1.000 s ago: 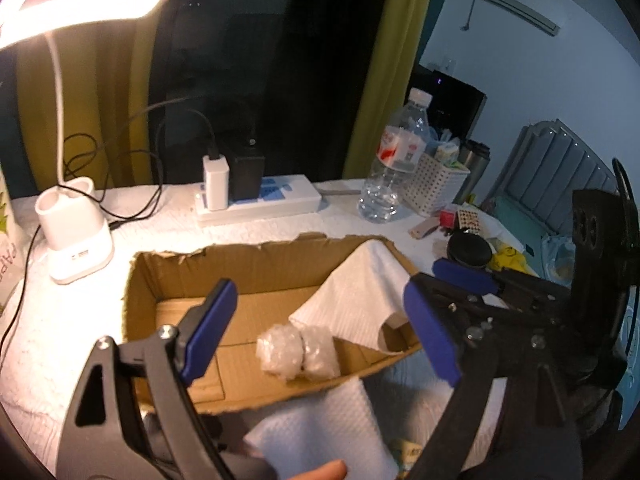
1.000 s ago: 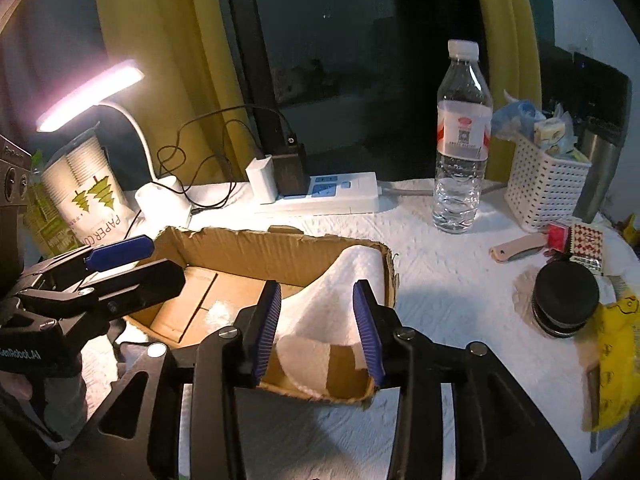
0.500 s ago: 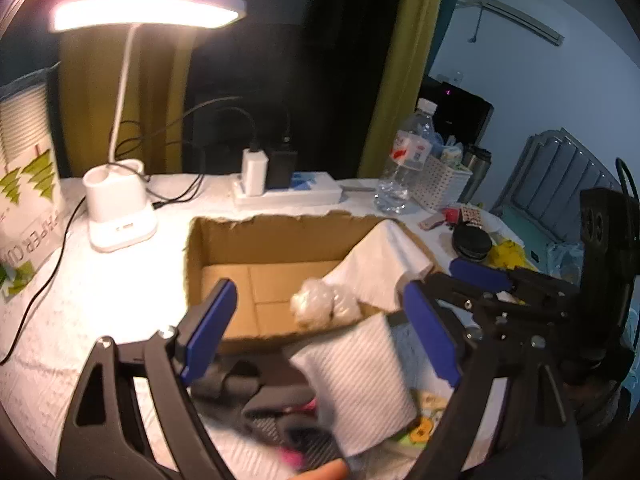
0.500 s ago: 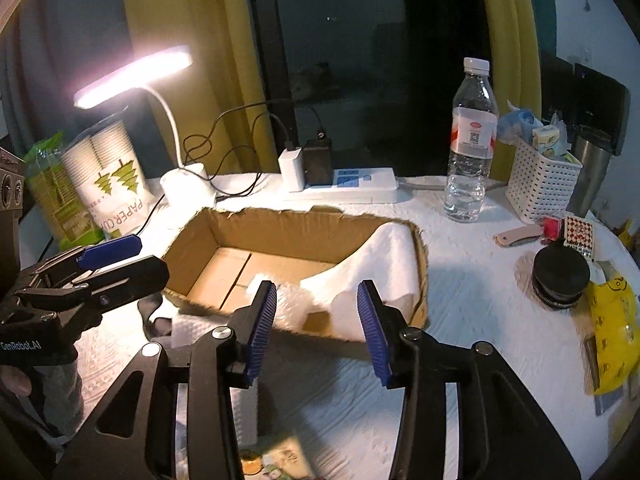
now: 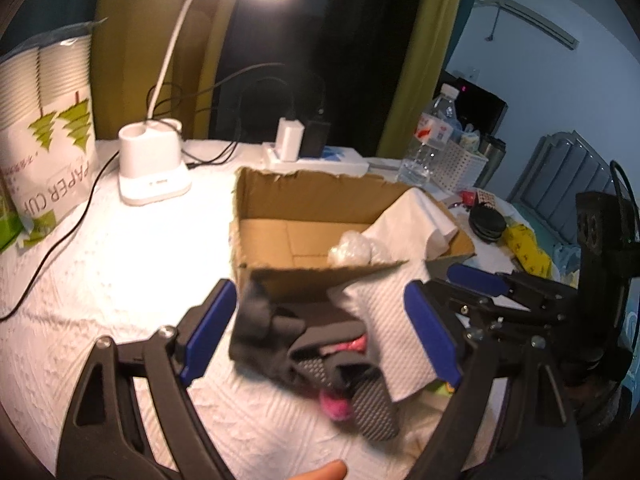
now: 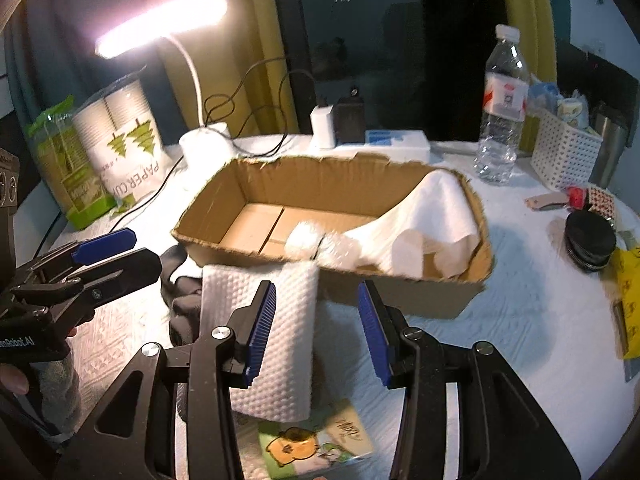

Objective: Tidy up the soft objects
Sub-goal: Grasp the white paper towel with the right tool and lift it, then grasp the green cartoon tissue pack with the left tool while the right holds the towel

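An open cardboard box [image 5: 320, 196] [image 6: 336, 176] holds a white cloth [image 5: 416, 220] [image 6: 420, 220] draped over its right end and a crinkled clear bundle [image 5: 352, 250] [image 6: 316, 242]. In front of the box lie a dark sock-like pile with pink and mesh parts [image 5: 320, 352] [image 6: 182, 304] and a folded white textured cloth [image 5: 392, 336] [image 6: 272, 336]. My left gripper [image 5: 320, 336] is open above the dark pile, empty. My right gripper [image 6: 316, 328] is open over the folded cloth, empty.
A lit desk lamp [image 5: 154, 168], a paper cup pack [image 5: 44, 136], a power strip with chargers [image 5: 316, 156], a water bottle [image 6: 502, 108], a white basket [image 6: 564, 152], a black round lid [image 6: 590, 240], yellow packaging [image 6: 628, 292] and a cartoon tissue packet [image 6: 312, 440] surround the box.
Both grippers have pulled back from the box toward me. The dark pile, folded cloth and cartoon packet have come into fuller view.
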Demonstrator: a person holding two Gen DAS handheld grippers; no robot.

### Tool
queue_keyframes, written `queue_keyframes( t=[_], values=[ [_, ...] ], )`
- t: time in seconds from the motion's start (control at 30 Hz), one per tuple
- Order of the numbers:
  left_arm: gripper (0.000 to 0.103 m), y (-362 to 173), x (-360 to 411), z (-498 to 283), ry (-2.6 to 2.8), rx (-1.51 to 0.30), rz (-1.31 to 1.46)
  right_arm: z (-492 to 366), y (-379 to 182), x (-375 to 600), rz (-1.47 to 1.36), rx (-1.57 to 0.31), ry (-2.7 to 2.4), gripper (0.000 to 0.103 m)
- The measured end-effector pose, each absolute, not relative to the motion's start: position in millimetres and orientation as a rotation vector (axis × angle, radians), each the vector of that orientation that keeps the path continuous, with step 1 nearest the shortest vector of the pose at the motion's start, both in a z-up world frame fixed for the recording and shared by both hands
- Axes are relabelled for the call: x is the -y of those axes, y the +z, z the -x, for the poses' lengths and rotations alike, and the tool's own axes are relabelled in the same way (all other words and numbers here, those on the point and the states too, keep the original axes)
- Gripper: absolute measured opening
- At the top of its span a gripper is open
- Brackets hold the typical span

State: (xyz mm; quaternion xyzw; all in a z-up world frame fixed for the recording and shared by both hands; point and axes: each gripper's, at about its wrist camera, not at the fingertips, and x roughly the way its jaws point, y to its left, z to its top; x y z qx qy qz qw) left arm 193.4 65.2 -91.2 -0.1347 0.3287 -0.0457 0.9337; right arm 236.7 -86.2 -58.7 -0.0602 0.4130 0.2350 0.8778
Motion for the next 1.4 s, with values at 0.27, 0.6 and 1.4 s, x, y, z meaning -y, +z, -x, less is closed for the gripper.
queue_keyframes(
  t=[0.27,0.6,1.4],
  values=[
    [0.087,-102.7,-72.2,-184.6,-0.071,-0.690,0.289,-231.0,-73.6,74.2,0.134,-0.898,0.521,0.045],
    [0.087,-109.9,-66.0,-177.1,-0.060,-0.711,0.282,-217.8,-79.2,68.2,0.175,-0.896,0.564,0.015],
    [0.087,-99.4,29.1,-185.1,-0.160,-0.752,0.169,-199.7,-39.3,184.7,0.056,-0.755,0.430,0.006]
  ],
)
